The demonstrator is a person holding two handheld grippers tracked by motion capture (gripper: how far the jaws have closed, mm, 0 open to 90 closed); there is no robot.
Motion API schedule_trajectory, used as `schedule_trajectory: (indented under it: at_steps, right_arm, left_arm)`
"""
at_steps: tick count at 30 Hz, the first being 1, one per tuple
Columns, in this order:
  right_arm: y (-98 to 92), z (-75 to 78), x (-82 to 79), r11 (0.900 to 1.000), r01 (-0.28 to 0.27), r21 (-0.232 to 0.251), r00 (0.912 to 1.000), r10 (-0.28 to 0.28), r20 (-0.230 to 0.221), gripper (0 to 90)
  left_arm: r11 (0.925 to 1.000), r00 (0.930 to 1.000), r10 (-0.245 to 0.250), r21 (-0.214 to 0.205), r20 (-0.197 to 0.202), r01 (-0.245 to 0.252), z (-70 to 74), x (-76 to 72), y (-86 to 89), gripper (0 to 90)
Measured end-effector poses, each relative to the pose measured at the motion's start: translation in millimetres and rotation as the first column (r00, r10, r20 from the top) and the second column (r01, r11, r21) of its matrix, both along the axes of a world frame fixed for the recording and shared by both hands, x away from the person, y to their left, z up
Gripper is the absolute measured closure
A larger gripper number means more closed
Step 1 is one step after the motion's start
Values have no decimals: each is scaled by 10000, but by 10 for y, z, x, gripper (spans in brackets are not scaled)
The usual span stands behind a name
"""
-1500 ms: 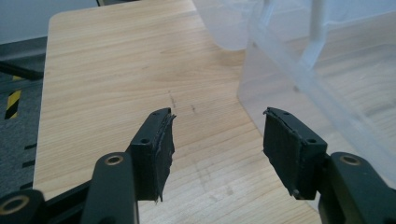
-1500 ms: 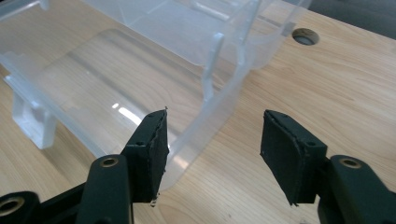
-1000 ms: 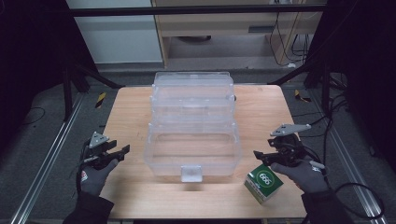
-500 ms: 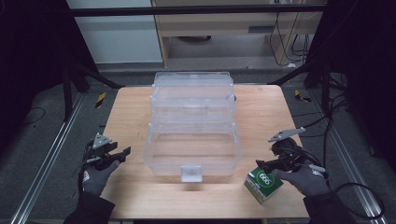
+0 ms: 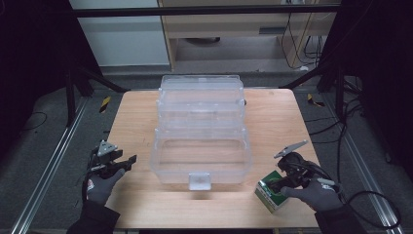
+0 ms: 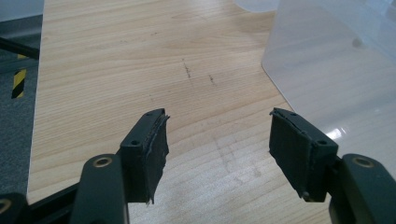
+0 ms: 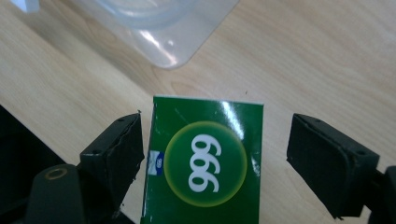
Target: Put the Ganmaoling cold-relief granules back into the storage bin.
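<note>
From above, the right gripper [image 5: 278, 184] reaches a green box [image 5: 269, 196] at the table's [image 5: 272, 117] near right corner, beside the clear bin [image 5: 202, 146]. Left gripper [image 6: 217, 140] view – jaws wide, empty. Right gripper view – jaws have just been opening, box between them, one pad clear

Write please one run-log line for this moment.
right gripper: jaws just opening, straddling green box, no grip | left gripper: open, empty | clear bin: mid-table

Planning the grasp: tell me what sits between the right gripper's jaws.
The green box marked 999 lies between the right gripper's jaws, which have just been opening; in the right gripper view a gap shows on each side, so neither pad presses it.
</note>
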State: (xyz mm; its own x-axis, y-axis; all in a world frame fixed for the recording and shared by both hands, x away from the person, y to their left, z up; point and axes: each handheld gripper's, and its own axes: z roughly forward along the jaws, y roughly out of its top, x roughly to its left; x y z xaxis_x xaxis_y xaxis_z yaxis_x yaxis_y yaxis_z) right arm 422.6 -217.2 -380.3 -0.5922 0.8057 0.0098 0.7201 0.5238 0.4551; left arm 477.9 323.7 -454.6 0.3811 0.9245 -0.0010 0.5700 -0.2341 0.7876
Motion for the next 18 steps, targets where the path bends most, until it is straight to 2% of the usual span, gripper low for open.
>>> schedule_trajectory:
  at_steps: [4, 10, 11, 13, 18]
  right_arm:
    - [26, -39, -22, 9999, -67, -136, 9992, 61, -401, 181]
    - [38, -91, -27, 9991, -144, -398, 9970, 113, -763, 152]
    - [47, -114, -25, 9988, -155, -470, 9955, 110, -944, 145]
    - [49, -140, -19, 9983, -272, -516, 9943, 217, -1040, 141]
    - [61, -183, -13, 9979, -153, -625, 9923, 75, -1233, 125]
  left_arm:
    - [10000, 10000, -69, 7, -8, 69, 5, -2, -16, 359]
    - [9999, 10000, -89, 68, -41, 89, -6, 1, -23, 356]
    - [9999, 9999, -94, 68, -53, 94, -7, 2, -22, 356]
    - [9999, 9999, -98, 83, -72, 99, -9, 2, -21, 355]
    - [9999, 9998, -97, 63, -146, 98, -21, 6, -25, 353]
